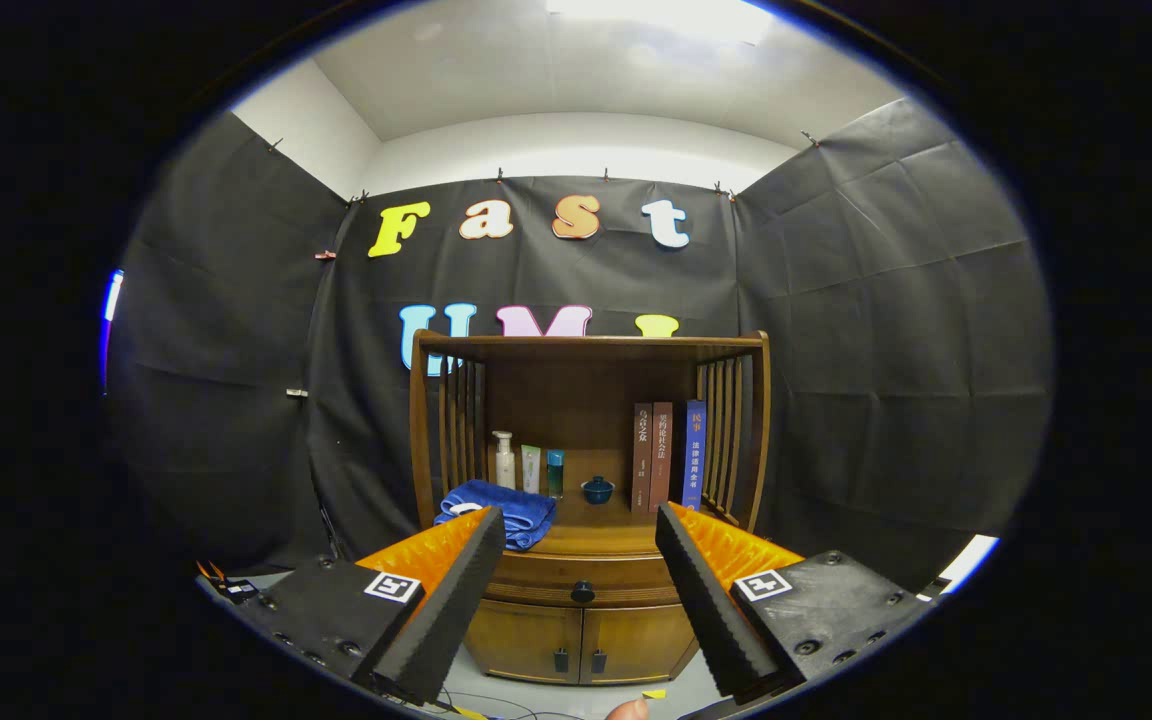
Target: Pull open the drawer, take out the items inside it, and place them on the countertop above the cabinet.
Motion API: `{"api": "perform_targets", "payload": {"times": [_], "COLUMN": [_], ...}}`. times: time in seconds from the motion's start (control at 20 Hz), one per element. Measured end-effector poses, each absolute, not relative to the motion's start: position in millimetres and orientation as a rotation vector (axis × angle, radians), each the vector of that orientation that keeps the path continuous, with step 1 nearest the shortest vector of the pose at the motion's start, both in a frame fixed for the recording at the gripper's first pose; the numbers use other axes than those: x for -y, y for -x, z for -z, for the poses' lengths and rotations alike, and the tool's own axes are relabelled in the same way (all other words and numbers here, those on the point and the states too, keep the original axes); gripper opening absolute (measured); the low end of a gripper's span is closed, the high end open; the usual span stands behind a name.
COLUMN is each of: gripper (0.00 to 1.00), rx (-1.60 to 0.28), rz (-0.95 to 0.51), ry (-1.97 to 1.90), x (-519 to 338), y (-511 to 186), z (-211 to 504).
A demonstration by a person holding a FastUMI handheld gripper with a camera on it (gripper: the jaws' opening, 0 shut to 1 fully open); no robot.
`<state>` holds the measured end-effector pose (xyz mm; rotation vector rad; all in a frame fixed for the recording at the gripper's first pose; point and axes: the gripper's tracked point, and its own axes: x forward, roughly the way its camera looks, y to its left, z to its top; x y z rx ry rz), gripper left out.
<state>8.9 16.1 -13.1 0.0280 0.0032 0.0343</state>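
Seen from the gripper view, the gripper [581,525] has its two fingers spread wide apart with nothing between them, held in the air in front of the wooden cabinet [581,620] and some way short of it. The cabinet serves as the landmark here: its drawer [581,578] runs across the front just below the countertop [596,540], and it looks fully closed, its face flush with the cabinet front and its dark round knob [583,591] sitting in the middle, framed in the gap between the fingers. Below the drawer are two small cupboard doors [581,645], both shut. On the countertop, under the cabinet's open upper shelf frame, a folded blue towel [496,512] lies toward the cabinet's left side, a white pump bottle [504,460] and two small tubes [542,470] stand behind it against the back panel, a small dark blue lidded bowl [597,490] sits near the middle, and three upright books [668,455] stand at the right. Whatever lies in the drawer is hidden. By my reading, the task has barely begun: the drawer is not yet pulled, nothing has been lifted out, and all steps remain, starting with closing on the knob.
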Motion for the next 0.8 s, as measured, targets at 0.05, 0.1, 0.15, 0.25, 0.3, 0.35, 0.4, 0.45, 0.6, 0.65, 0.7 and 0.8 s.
{"api": "perform_targets", "payload": {"times": [0.05,0.1,0.15,0.25,0.3,0.35,0.4,0.45,0.6,0.65,0.7,0.8], "gripper": [0.98,0.98,0.98,0.98,0.98,0.98,0.98,0.98,0.98,0.98,0.98,0.98], "rx": [-0.003,-0.002,0.002,0.010,0.014,0.021,0.028,0.039,0.052,0.054,0.059,0.060], "rz": [-0.038,-0.042,-0.045,-0.055,-0.058,-0.062,-0.063,-0.065,-0.065,-0.068,-0.068,-0.064], "ry": [-0.025,-0.022,-0.019,-0.027,-0.036,-0.044,-0.048,-0.050,-0.023,-0.015,-0.011,0.000], "x": [-16.8,-18.3,-19.0,-19.6,-21.4,-22.3,-23.3,-23.9,-29.4,-30.8,-31.9,-34.1], "y": [-10.1,-12.7,-16.4,-24.9,-30.1,-37.2,-44.1,-53.2,-79.6,-89.0,-97.4,-114.7], "z": [14.8,15.7,15.9,15.0,14.2,14.1,13.8,14.1,26.4,32.6,40.0,58.2]}}
